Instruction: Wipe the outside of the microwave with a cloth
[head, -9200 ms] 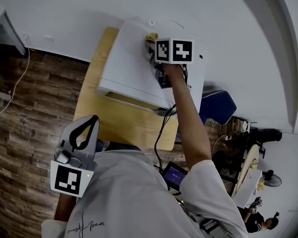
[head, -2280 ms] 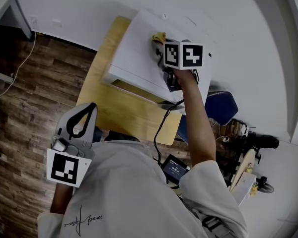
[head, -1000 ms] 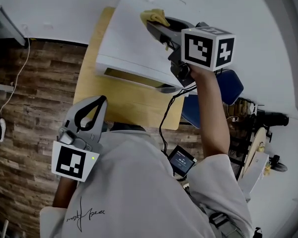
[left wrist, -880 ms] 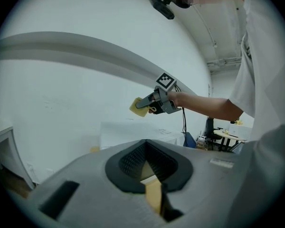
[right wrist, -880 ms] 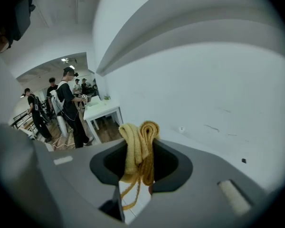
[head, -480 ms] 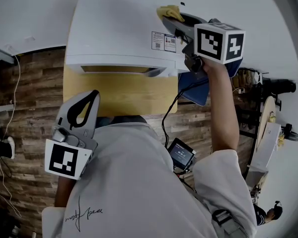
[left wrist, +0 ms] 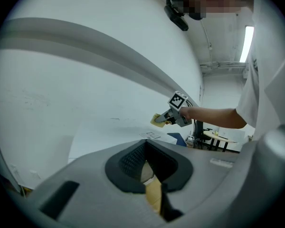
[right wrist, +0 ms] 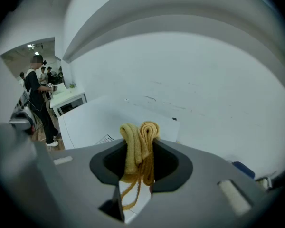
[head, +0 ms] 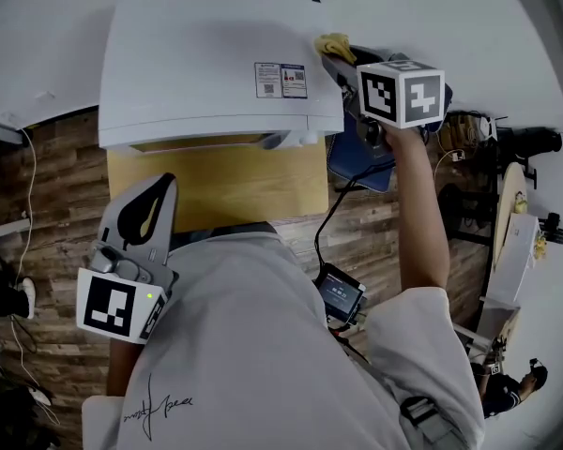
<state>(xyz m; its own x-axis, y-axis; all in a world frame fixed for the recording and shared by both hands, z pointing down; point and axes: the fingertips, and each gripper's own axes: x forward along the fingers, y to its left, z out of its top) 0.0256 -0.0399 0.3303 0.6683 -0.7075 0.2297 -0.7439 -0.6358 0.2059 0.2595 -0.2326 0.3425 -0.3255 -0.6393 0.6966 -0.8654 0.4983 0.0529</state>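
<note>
The white microwave (head: 206, 64) stands on a wooden table (head: 220, 178) against the wall. My right gripper (head: 336, 59) is shut on a folded yellow cloth (head: 335, 43), which sits at the microwave's right rear top edge. In the right gripper view the cloth (right wrist: 140, 144) bulges up between the jaws, with the microwave's top (right wrist: 97, 120) just beyond. My left gripper (head: 158, 190) hangs low by my body, shut and holding nothing, off the microwave. In the left gripper view the right gripper (left wrist: 175, 114) and cloth (left wrist: 157, 120) show far off.
A blue chair (head: 355, 162) stands right of the table, under my right arm. A cable runs down to a small screen device (head: 342, 294) at my waist. Wood floor lies to the left. A person (right wrist: 37, 96) and a white table (right wrist: 69, 99) are far behind.
My right gripper has carried the cloth from the middle of the microwave's top to its right rear edge. My view has turned square to the microwave. The left gripper has stayed put.
</note>
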